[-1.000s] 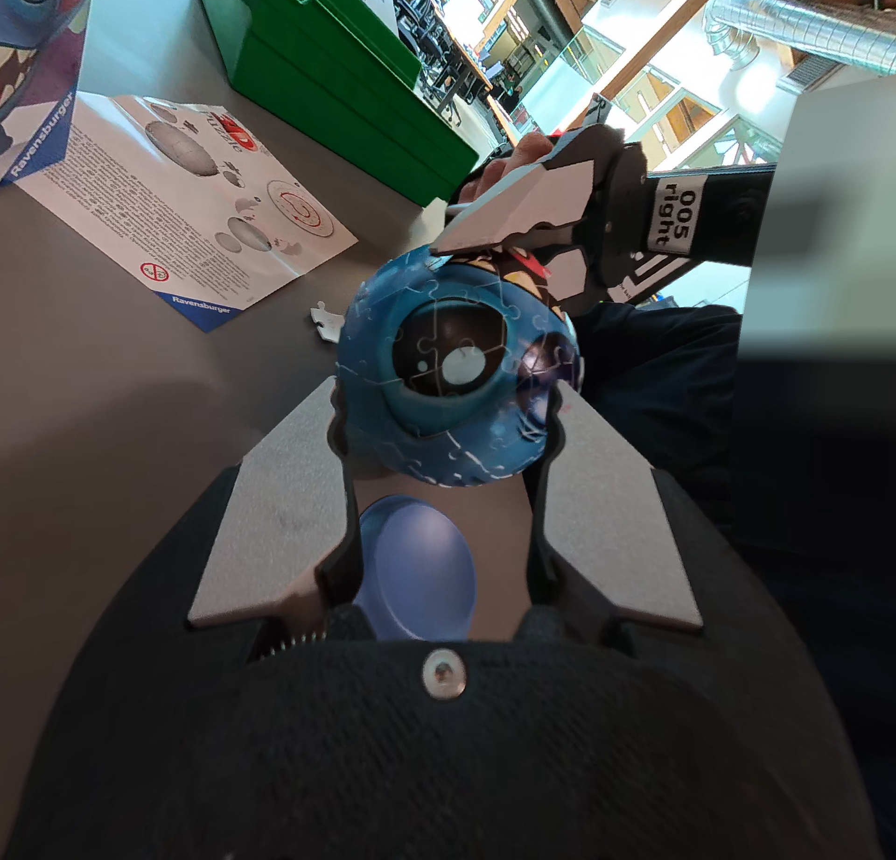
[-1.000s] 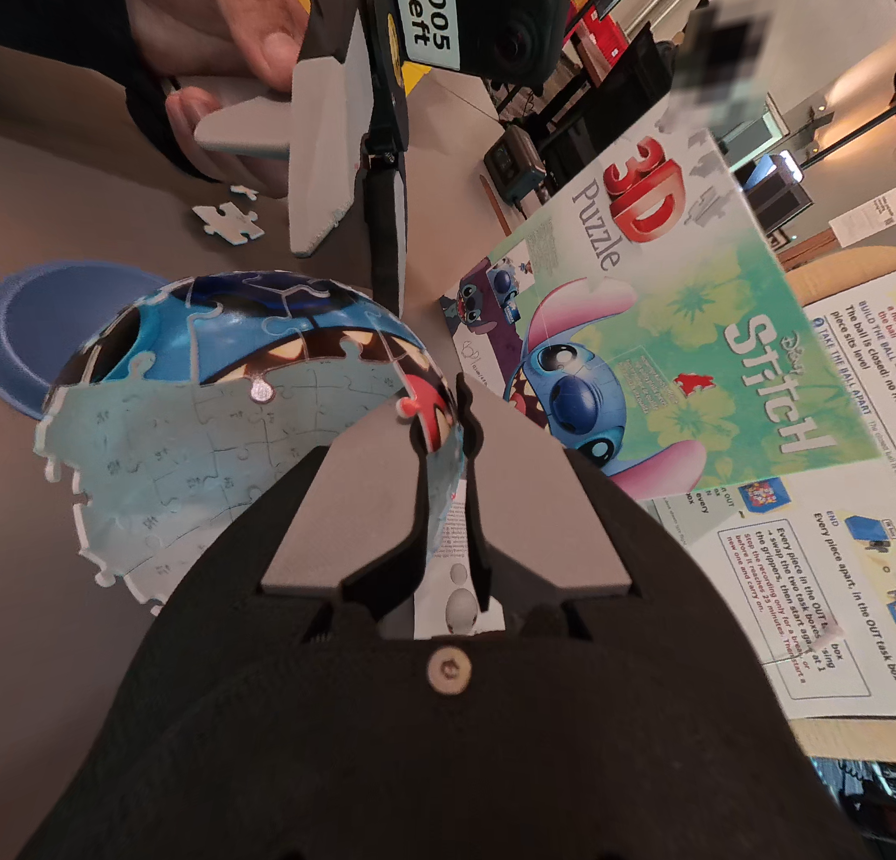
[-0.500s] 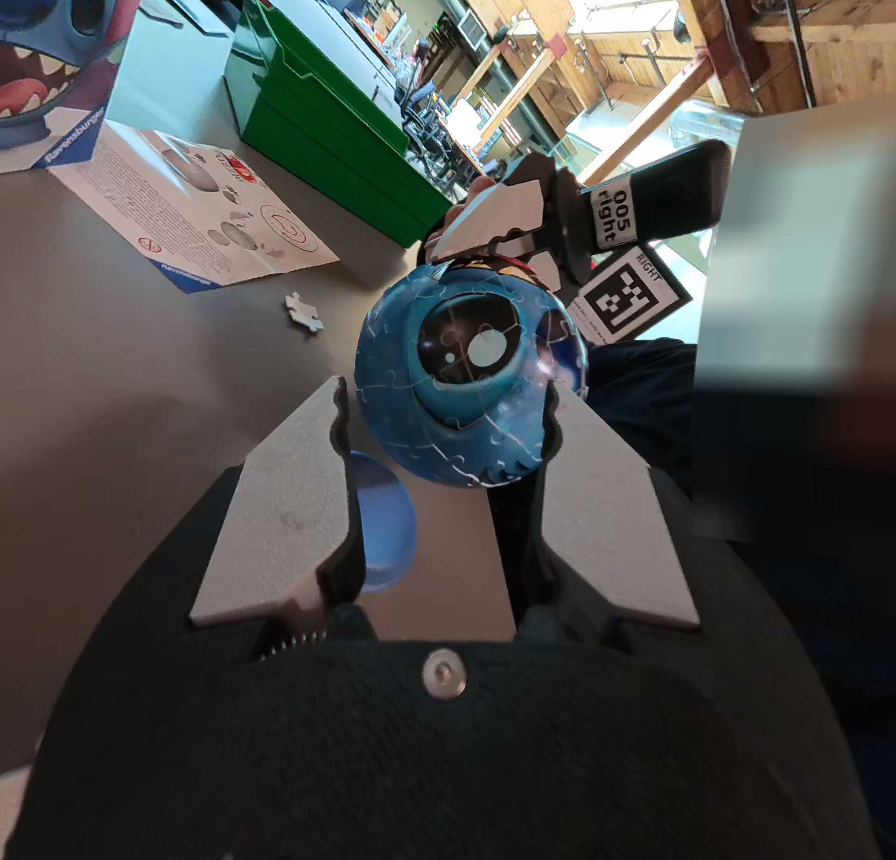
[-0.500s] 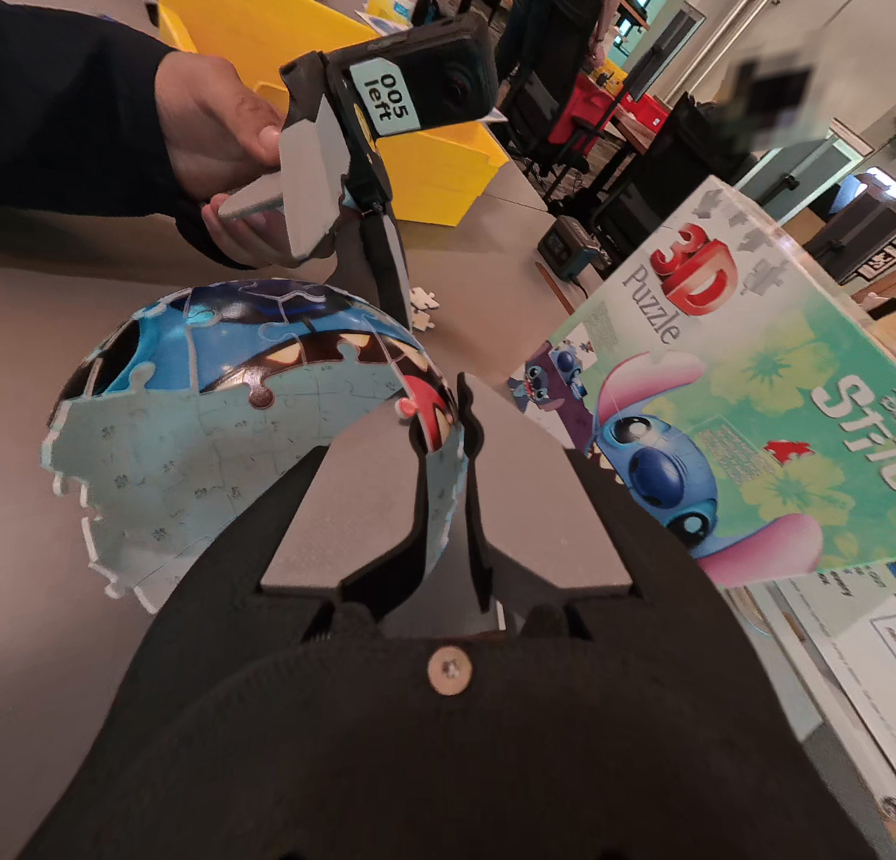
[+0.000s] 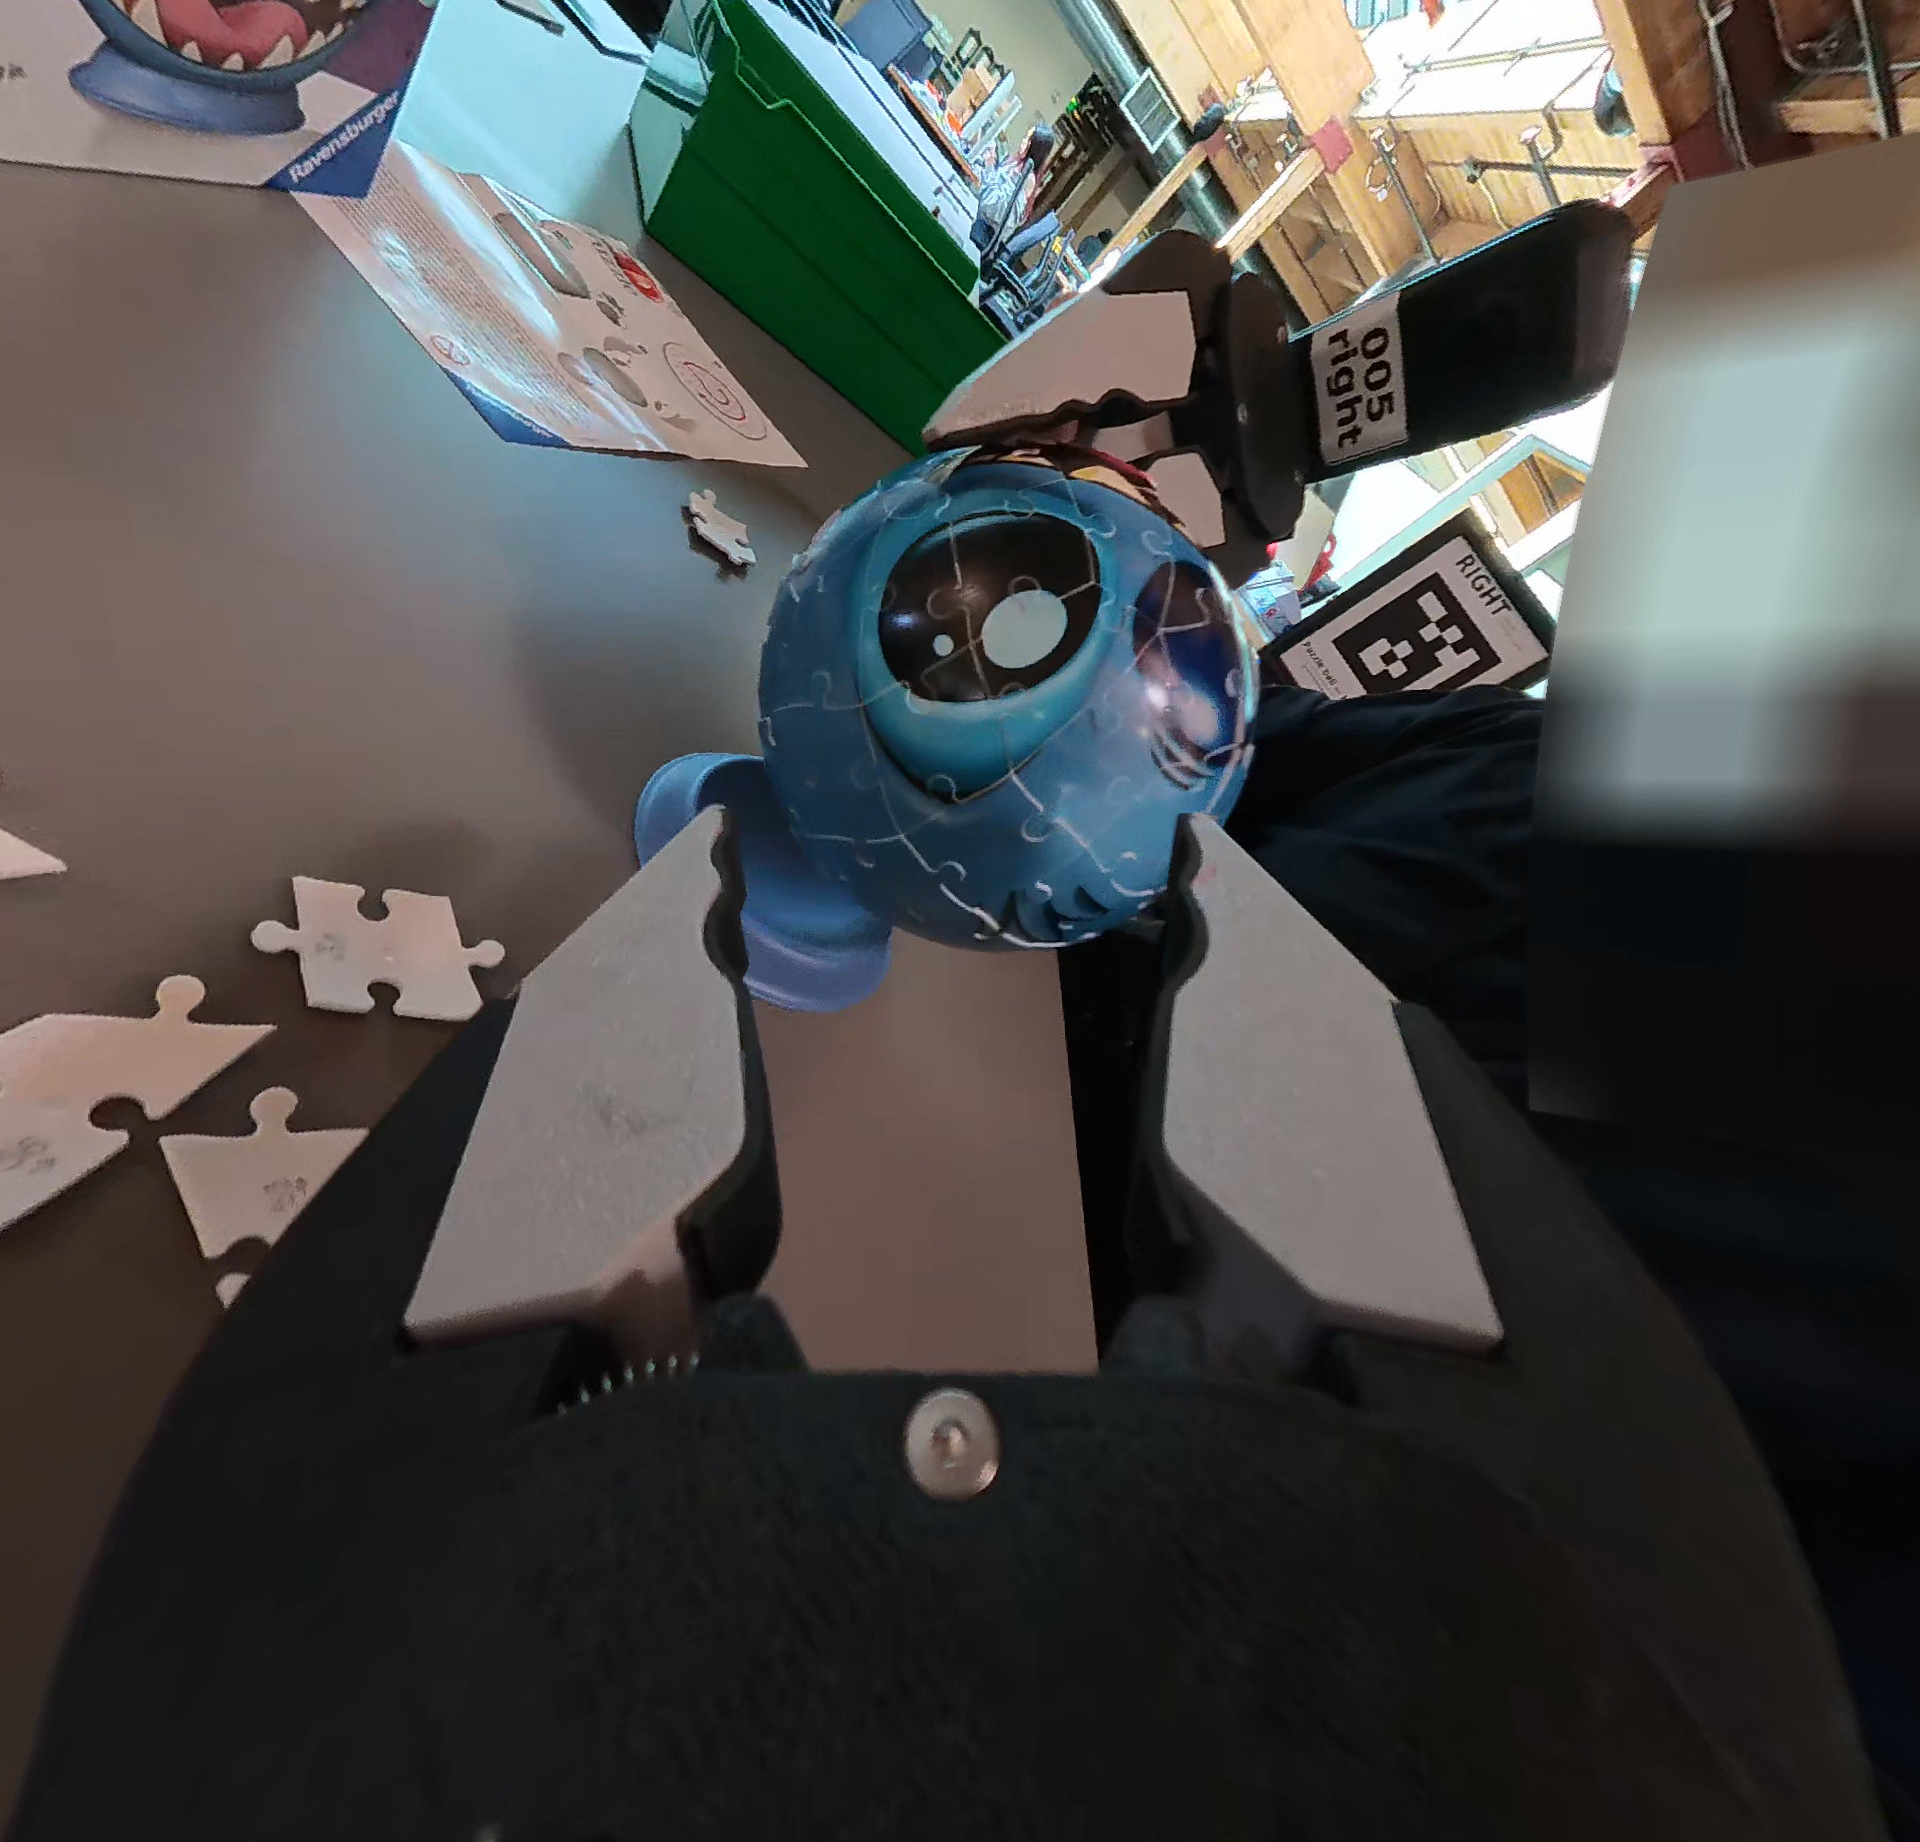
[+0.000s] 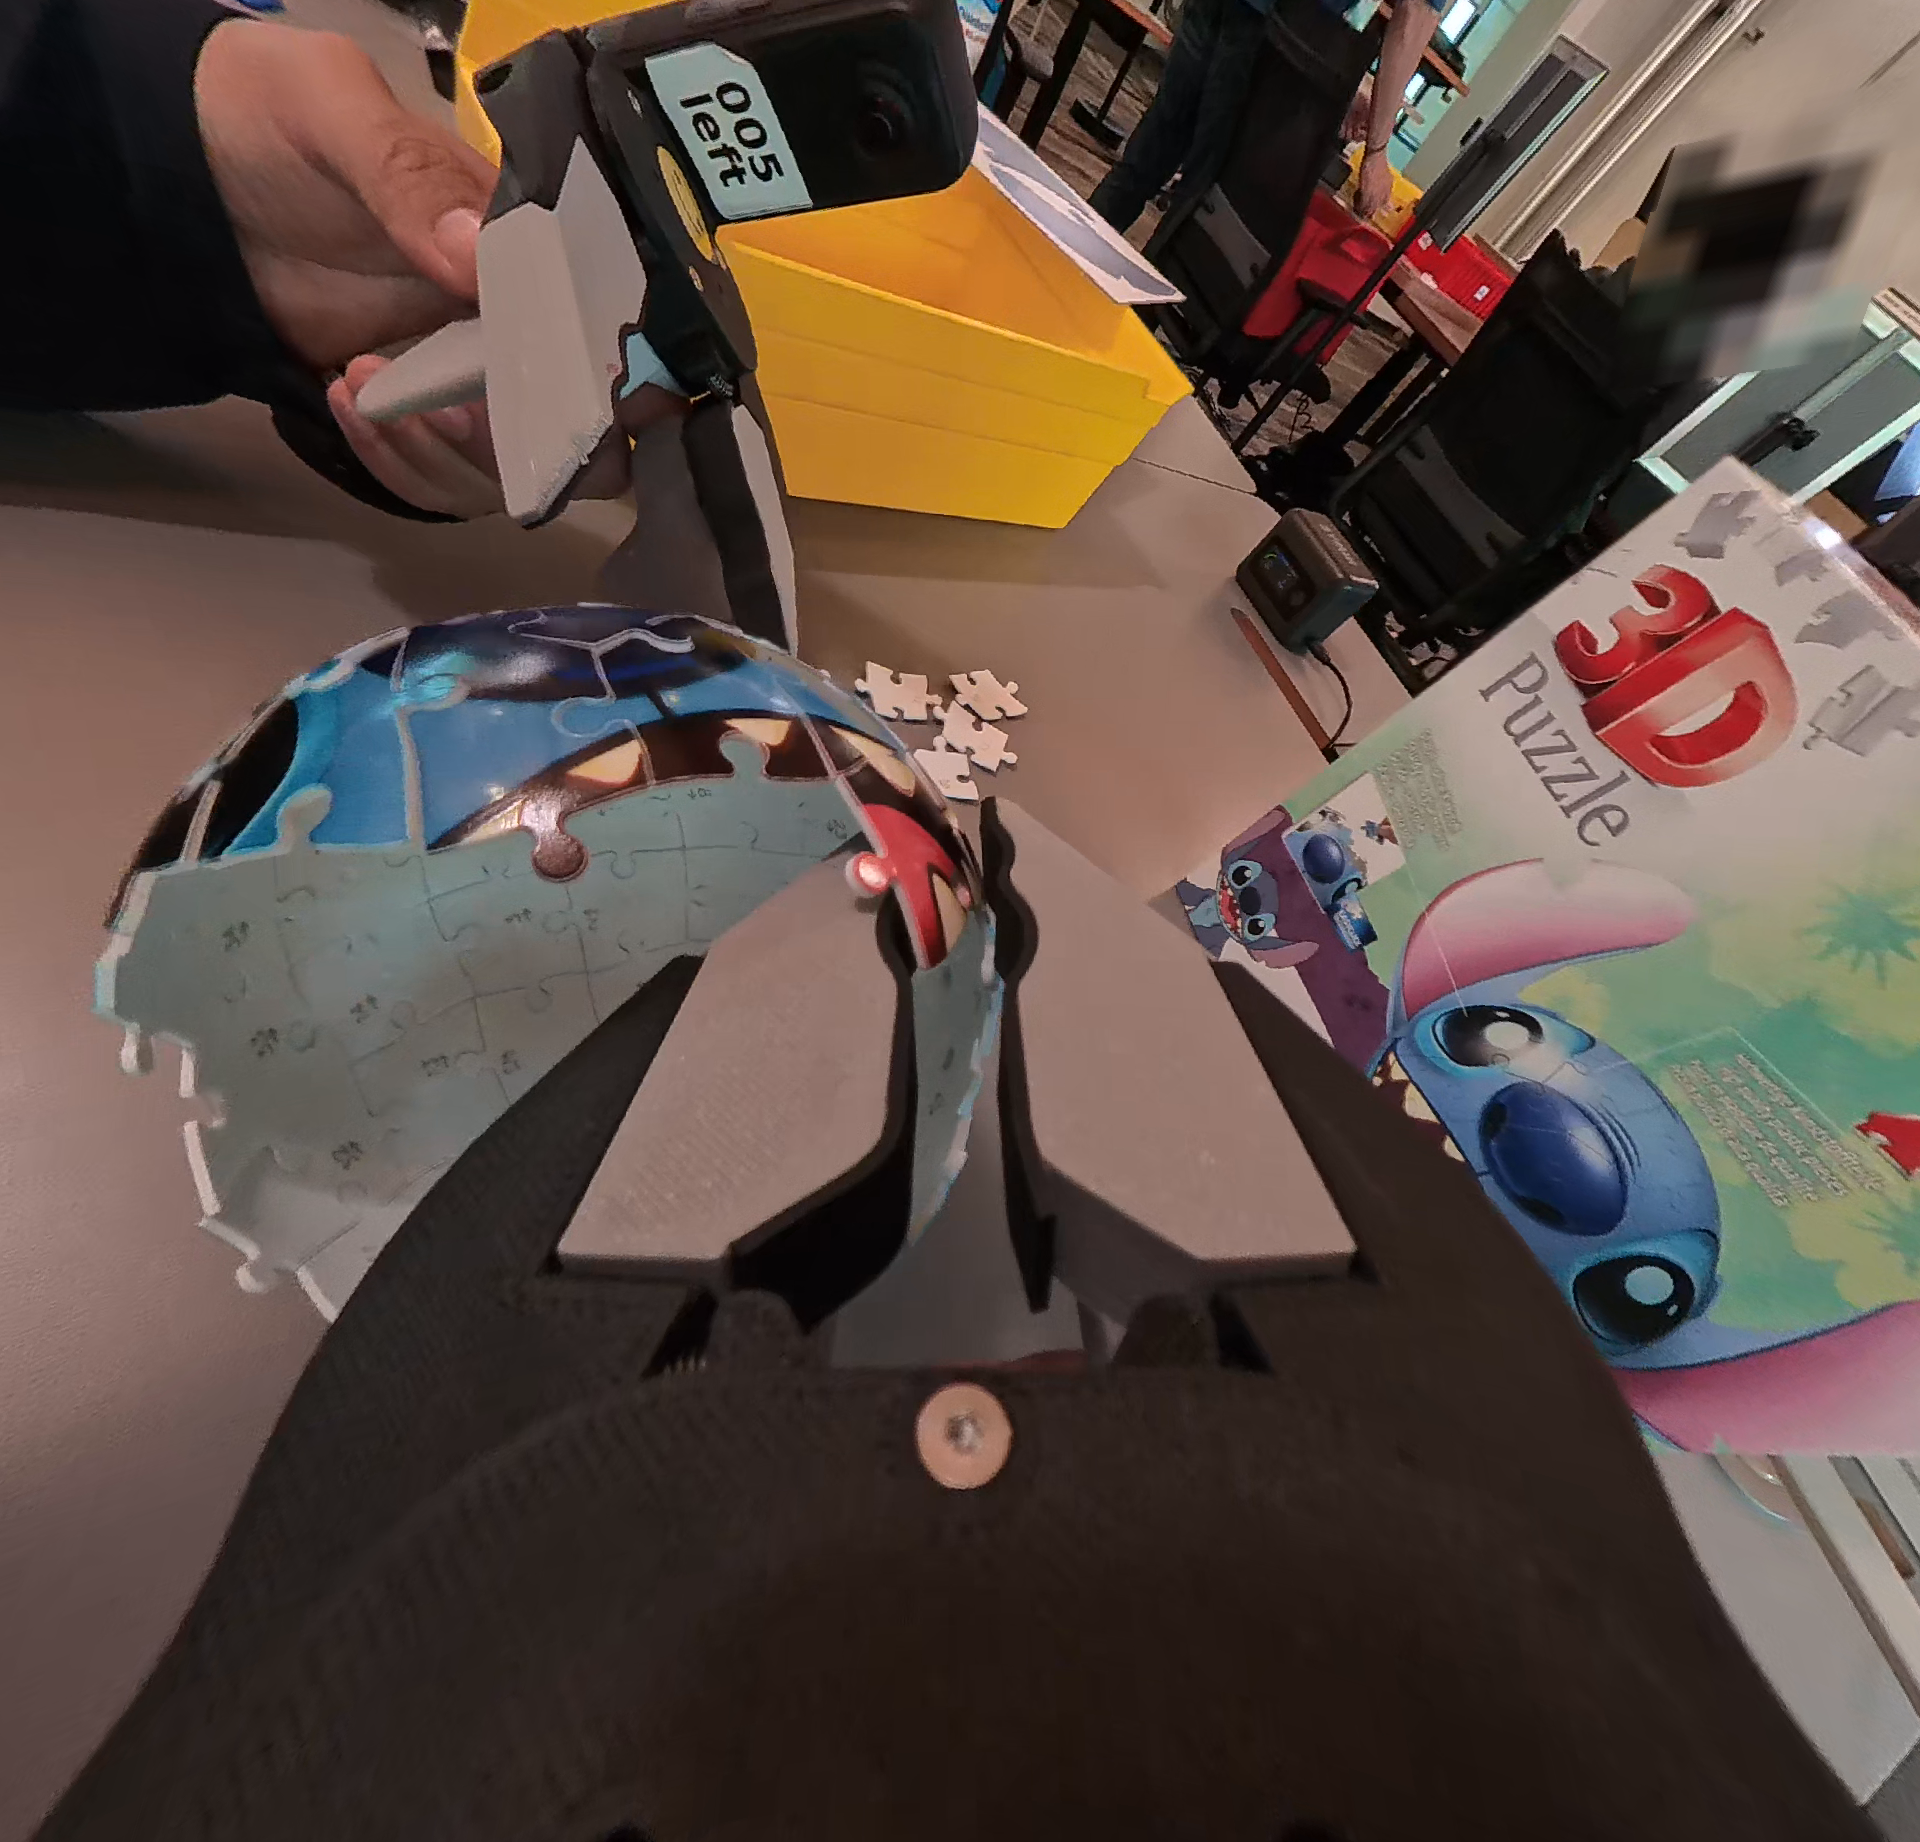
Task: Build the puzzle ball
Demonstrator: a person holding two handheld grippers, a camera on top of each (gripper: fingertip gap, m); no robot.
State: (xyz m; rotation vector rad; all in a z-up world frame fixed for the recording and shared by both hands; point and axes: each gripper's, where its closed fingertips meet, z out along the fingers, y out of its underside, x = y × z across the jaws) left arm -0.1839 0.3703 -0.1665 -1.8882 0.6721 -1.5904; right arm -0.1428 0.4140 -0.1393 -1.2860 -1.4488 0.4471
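The partly built blue puzzle ball (image 5: 1008,701) hangs above the table, its big eye toward the left wrist view. My right gripper (image 6: 940,862) is shut on the ball's open rim, one finger inside the shell (image 6: 468,909) and one outside. It also shows in the left wrist view (image 5: 1060,447) at the ball's top. My left gripper (image 5: 951,847) is open and empty, its fingertips just short of the ball's underside. In the right wrist view it (image 6: 655,566) sits behind the ball. The blue stand (image 5: 727,857) lies on the table beside the left fingertip.
Loose white pieces (image 5: 384,951) lie at the left, one more (image 5: 717,530) farther off, and a small cluster (image 6: 956,712). An instruction sheet (image 5: 582,338), green bins (image 5: 821,203), a yellow bin (image 6: 935,358), the puzzle box (image 6: 1558,961) and a small device (image 6: 1299,577) ring the table. Tip to tip, the grippers are about 8 centimetres apart.
My left gripper has drawn back from around the ball, jaws the same width apart. The ball stays in the right gripper. The stand now shows to the left of the ball.
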